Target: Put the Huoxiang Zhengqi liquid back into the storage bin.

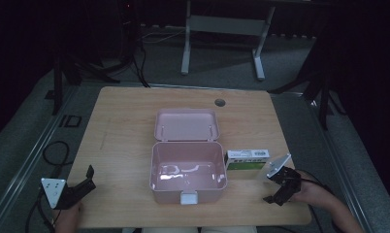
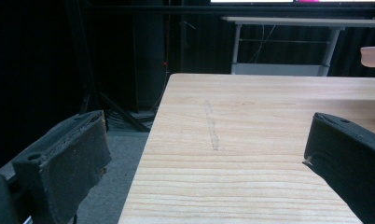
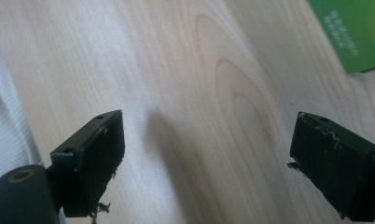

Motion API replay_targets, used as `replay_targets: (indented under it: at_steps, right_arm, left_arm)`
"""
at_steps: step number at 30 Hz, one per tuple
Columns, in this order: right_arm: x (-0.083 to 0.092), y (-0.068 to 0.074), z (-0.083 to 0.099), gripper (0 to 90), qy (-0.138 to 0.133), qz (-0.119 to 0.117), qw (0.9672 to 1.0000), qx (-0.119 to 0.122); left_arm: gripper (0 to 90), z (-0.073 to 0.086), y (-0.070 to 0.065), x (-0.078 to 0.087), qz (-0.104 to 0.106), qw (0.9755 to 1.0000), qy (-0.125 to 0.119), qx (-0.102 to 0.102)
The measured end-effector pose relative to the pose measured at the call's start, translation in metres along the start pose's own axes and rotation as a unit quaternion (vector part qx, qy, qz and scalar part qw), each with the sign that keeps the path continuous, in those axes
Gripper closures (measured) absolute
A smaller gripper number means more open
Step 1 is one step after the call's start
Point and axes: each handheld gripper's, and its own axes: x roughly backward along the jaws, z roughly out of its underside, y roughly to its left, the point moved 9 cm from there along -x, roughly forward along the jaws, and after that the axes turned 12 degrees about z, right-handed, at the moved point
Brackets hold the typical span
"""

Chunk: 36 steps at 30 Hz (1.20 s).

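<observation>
Centrally, an open pink box (image 1: 188,170) sits on the counter (image 1: 120,141), a green-and-white carton (image 1: 247,160) beside it; left gripper (image 1: 84,182) and right gripper (image 1: 280,187) fingers apart, carton cut off in the right gripper view.

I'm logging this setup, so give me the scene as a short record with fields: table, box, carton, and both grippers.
table: wooden table, light grain
box: pink box, lid open and tipped back, looks empty inside
carton: green and white carton, lying just right of the box
left gripper: left gripper, jaws wide apart, holding nothing, near the table's left corner
right gripper: right gripper, jaws wide apart, holding nothing, beside the carton
</observation>
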Motion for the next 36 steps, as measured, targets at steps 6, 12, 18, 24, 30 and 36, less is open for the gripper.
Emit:
replay_targets:
  at_steps: [6, 12, 18, 24, 30, 36]
  right_arm:
    - [0.001, 0.003, -0.003, 9.9, 0.052, 0.000, 0.9979, 0.039]
    - [0.004, 0.004, -0.011, 13.1, 0.086, 0.002, 0.9940, 0.067]
    - [0.006, 0.009, -0.022, 13.2, 0.110, 0.000, 0.9882, 0.106]
    - [0.010, 0.015, -0.032, 13.7, 0.136, -0.007, 0.9807, 0.140]
    - [0.014, 0.017, -0.040, 14.6, 0.161, -0.003, 0.9717, 0.173]
    - [0.023, 0.021, -0.053, 16.7, 0.155, -0.009, 0.9701, 0.187]
  left_arm:
    - [0.4, 0.000, 0.000, 0.000, 0.001, 1.0000, 0.000, 0.000]
    - [0.4, 0.000, -0.001, 0.000, 0.002, 1.0000, 0.000, -0.001]
    - [0.4, 0.000, -0.001, 0.000, 0.003, 1.0000, -0.001, -0.001]
    - [0.4, 0.000, -0.001, 0.000, 0.005, 1.0000, 0.000, -0.001]
    - [0.4, 0.000, -0.001, 0.000, 0.006, 1.0000, -0.001, -0.001]
    - [0.4, 0.000, -0.001, 0.000, 0.007, 1.0000, 0.000, -0.001]
